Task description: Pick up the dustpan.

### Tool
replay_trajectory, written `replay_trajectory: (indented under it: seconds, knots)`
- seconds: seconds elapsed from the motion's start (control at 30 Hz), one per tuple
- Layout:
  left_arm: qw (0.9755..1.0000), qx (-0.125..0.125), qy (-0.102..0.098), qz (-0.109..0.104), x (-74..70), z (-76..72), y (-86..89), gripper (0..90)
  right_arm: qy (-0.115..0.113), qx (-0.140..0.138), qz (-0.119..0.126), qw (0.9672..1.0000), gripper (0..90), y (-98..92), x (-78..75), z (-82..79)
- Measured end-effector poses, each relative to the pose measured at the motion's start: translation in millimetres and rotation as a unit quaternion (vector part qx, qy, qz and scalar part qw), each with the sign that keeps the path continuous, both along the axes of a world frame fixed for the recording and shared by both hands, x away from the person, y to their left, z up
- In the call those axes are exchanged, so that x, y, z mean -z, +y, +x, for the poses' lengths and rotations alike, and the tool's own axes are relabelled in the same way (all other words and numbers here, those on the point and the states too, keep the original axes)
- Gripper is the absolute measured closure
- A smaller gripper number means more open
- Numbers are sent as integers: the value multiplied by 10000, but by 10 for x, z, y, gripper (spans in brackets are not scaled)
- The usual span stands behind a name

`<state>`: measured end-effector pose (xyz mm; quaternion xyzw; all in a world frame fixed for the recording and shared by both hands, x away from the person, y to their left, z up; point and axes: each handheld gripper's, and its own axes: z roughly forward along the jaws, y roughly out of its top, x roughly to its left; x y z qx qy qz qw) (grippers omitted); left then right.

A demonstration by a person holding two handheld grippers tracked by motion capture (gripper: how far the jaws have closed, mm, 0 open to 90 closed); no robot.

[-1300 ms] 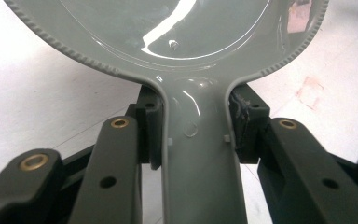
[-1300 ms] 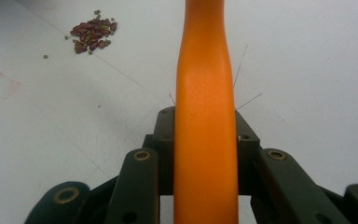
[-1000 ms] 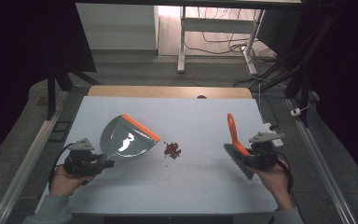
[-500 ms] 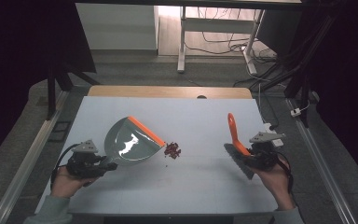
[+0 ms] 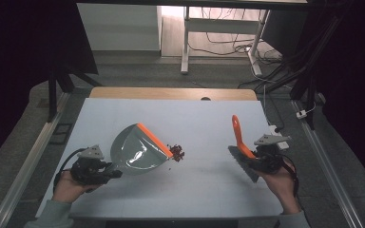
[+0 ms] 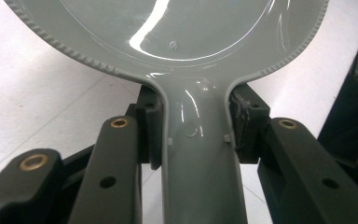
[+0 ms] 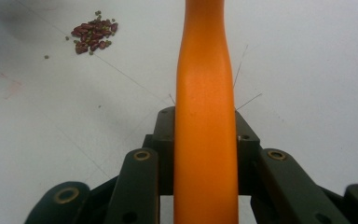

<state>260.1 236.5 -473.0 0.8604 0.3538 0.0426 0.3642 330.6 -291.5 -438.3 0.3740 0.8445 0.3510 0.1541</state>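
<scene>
- Two tools are in hand: the left gripper (image 5: 105, 172) has its fingers (image 6: 151, 130) closed on the neck of the handle of a grey plastic dustpan with an orange front lip (image 5: 135, 152); the right gripper (image 5: 261, 160) has its fingers (image 7: 164, 140) clamped on the orange handle of a small hand brush with grey bristles (image 5: 240, 147).
- Small heap of dark red beans with a few green ones (image 5: 177, 152): lies on the pale worktop (image 5: 209, 190), just beside the dustpan's orange lip, seemingly touching it.
- Brush: held well apart from the heap, to its right in the high view, handle pointing up and away, bristles low near the worktop.
- Step in hand (judged): the pan is placed against the heap; sweeping has not yet begun.
- Next move (judged): the brush should travel across to the far side of the heap, bristles lowered to the worktop, then draw the beans over the lip while the pan stays pressed flat so none slip beneath.
</scene>
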Motion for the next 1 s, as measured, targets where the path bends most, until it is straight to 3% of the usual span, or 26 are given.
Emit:
replay_trajectory:
  seconds: [0.4,0.7,1.0]
  knots:
    - [9990,366,154,206,69,-10,-132,614,31,-2,-16,10000,709,13,16,0]
    - [9982,461,252,306,100,-39,-140,614,37,-27,-44,10000,709,21,31,5]
    - [9965,529,354,538,132,-81,-77,613,48,-30,-51,10000,709,25,38,5]
